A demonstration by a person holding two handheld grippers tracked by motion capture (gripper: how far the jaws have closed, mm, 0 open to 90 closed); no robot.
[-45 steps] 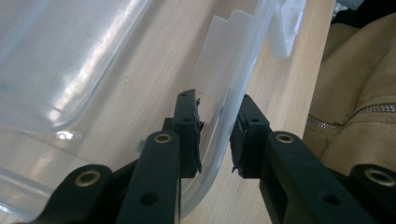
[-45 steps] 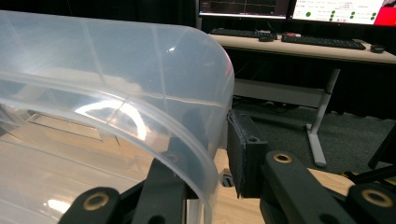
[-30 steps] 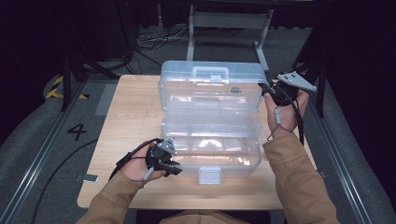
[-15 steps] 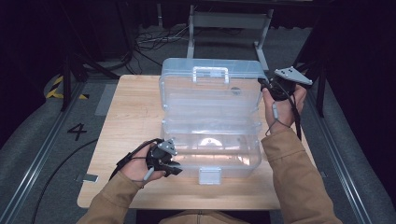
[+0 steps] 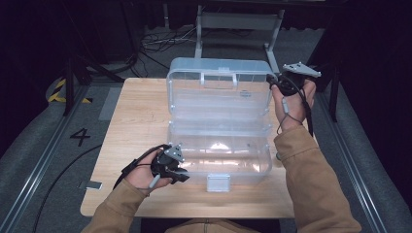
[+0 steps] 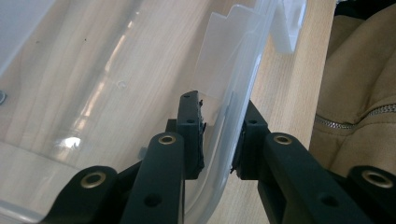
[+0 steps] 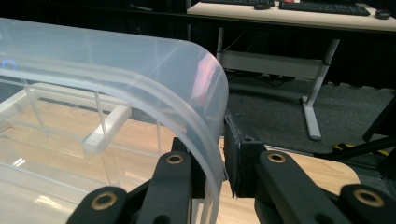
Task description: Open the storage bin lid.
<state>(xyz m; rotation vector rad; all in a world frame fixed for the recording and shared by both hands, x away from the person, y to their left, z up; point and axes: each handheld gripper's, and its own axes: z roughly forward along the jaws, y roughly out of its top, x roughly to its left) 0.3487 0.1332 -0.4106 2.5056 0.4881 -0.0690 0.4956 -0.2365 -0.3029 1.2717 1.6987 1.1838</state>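
Dark floor and black drapes surround a wooden table, which carries one clear plastic box near its middle, set with the white latch facing the person's edge. Nearest the person, the left gripper sits at the front left corner of the box base; the left gripper view shows its jaws on either side of the base wall, one pad inside and one outside, pinching the thin plastic between them. This hold appears intended to anchor the base against the table so that it does not lift or slide while the lid moves. Farther back, the lid stands raised on its rear hinge, roughly upright and leaning slightly away, with its white handle visible through the clear wall. The right gripper is at the lid's upper right corner; the right gripper view shows its jaws closed across the curved lid edge, clamping it. That high corner grip gives leverage about the hinge and keeps the lid from dropping. The box appears empty. Beyond the table stand a grey desk frame and loose cables on the floor.
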